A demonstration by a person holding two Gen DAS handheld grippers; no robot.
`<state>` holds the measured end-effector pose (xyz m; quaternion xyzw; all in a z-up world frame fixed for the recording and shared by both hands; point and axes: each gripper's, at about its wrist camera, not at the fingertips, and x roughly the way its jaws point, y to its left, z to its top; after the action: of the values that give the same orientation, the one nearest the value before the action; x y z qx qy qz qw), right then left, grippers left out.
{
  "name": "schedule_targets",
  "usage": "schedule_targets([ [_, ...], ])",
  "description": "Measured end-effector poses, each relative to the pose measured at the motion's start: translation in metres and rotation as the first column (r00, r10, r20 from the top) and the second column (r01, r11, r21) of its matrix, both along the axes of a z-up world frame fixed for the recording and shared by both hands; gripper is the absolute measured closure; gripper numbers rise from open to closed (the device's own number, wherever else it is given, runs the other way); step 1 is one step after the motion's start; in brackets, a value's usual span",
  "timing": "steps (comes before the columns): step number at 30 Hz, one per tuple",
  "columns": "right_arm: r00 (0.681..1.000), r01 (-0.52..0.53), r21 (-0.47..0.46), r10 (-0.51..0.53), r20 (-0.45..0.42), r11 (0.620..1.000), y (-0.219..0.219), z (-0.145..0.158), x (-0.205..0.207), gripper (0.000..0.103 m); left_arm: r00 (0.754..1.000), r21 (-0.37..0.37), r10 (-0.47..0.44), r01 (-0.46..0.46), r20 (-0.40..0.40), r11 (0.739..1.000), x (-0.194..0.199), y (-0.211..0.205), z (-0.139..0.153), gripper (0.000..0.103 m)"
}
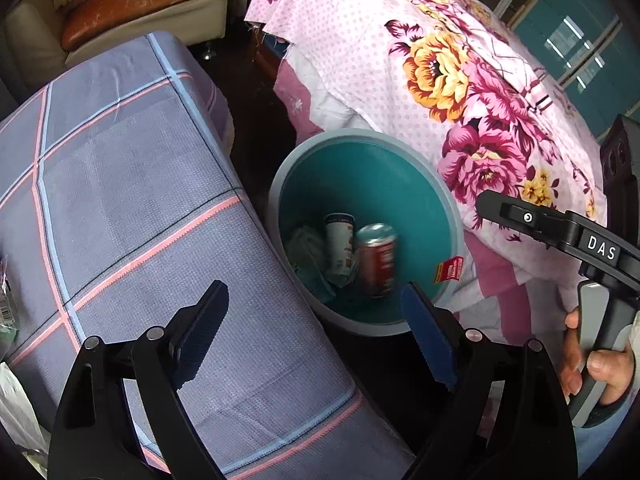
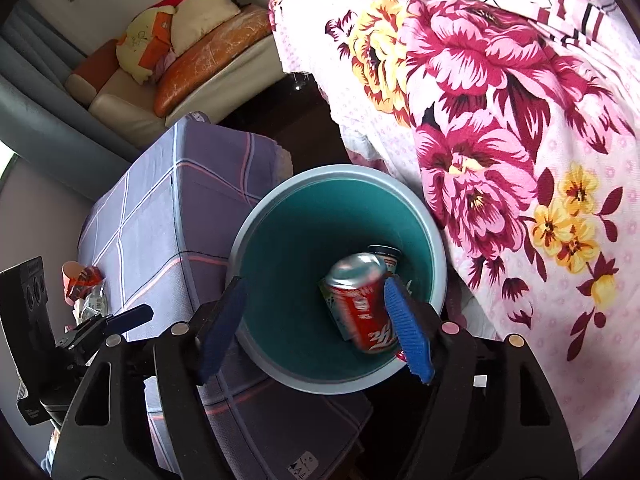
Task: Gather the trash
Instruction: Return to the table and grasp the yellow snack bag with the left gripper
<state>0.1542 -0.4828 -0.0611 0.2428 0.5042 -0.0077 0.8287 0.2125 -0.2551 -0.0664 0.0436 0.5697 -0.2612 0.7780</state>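
hovering over the teal bin [image 2: 340,216], the right gripper [image 2: 316,320] is spread with the blurred red can [image 2: 360,308] inside at five o'clock (left gripper [image 1: 316,344] spread, empty), wrappers [image 2: 86,292] at nine o'clock left.

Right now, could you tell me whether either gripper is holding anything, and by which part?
Nothing is held. The left gripper and right gripper are both open; the red can appears blurred inside the bin, seemingly just released.
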Motion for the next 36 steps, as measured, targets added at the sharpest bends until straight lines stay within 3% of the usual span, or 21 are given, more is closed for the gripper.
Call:
schedule_targets([
  [8, 1.000, -0.026, -0.017, 0.026, -0.003, 1.000, 0.024, 0.012, -0.006, 0.028, 0.999, -0.007, 0.025, -0.025, 0.026, 1.000, -0.014, 0.031, 0.017, 0.015],
  [18, 0.994, -0.105, -0.048, 0.106, 0.025, 0.993, 0.077, 0.040, -0.019, 0.026, 0.992, -0.016, 0.095, -0.094, 0.079, 0.995, -0.046, 0.099, 0.044, 0.015],
  [26, 0.974, -0.226, -0.076, 0.228, 0.014, 0.971, 0.147, 0.052, -0.030, 0.021, 0.977, -0.020, 0.178, -0.177, 0.119, 0.984, -0.074, 0.175, 0.060, 0.015],
  [36, 0.924, -0.382, -0.107, 0.382, -0.028, 0.918, 0.245, 0.056, -0.030, 0.021, 0.943, -0.035, 0.285, -0.283, 0.173, 0.958, -0.102, 0.274, 0.071, 0.015],
])
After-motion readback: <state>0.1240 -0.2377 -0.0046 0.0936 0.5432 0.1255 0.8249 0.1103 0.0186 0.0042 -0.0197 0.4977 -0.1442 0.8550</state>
